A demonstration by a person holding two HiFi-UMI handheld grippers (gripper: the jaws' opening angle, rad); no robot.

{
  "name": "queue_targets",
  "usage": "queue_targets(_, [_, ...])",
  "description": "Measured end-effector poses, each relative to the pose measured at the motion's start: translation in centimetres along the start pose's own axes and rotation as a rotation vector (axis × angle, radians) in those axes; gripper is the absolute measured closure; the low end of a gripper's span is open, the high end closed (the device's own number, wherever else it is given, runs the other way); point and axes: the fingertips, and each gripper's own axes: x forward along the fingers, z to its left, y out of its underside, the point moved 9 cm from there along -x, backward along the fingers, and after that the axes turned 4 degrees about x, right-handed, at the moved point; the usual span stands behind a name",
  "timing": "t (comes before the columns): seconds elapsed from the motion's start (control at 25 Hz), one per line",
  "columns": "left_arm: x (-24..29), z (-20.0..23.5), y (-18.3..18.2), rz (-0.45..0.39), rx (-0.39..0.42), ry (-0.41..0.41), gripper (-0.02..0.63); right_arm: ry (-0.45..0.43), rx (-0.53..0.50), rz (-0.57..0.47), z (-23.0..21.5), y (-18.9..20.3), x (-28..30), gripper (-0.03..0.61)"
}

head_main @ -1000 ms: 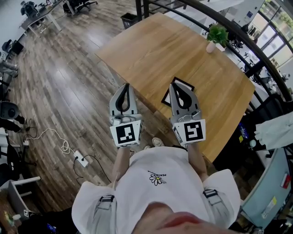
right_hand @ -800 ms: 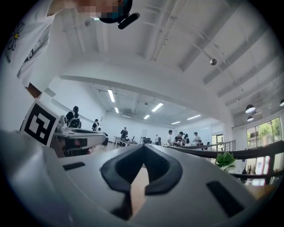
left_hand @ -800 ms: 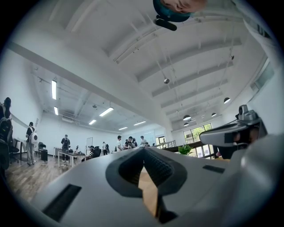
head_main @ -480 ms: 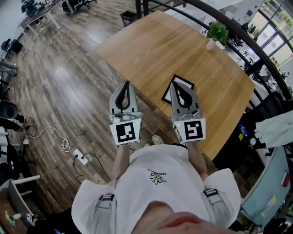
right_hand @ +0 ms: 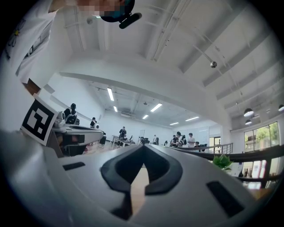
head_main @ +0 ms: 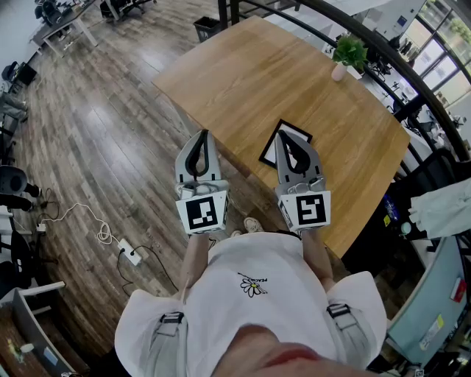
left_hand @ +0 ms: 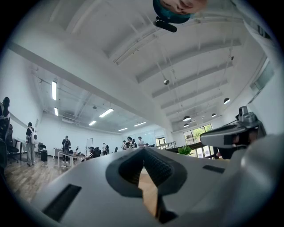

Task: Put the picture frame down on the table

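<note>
Twice found the same thing: jaws pressed fully together on nothing, at left gripper (head_main: 204, 140) and right gripper (head_main: 282, 140) alike. Spotted the picture frame (head_main: 297, 132) seemingly lying flat on the table (head_main: 257, 74), long axis running away up-right, near end hidden behind the right gripper's tip. Judged the right hand far nearer, with the left out over the floor (head_main: 110, 132).

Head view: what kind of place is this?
Probably an open-plan office or lab floor. A desk and office chairs stand beyond the wooden table. The left gripper view shows people around workstations under ceiling strip lights.
</note>
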Motion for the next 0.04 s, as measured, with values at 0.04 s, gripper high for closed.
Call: queue_targets(0.04, [0.01, -0.03, 0.06, -0.001, -0.003, 0.0, 0.597, 0.001, -0.002, 0.0, -0.01, -0.01, 0.01, 0.569])
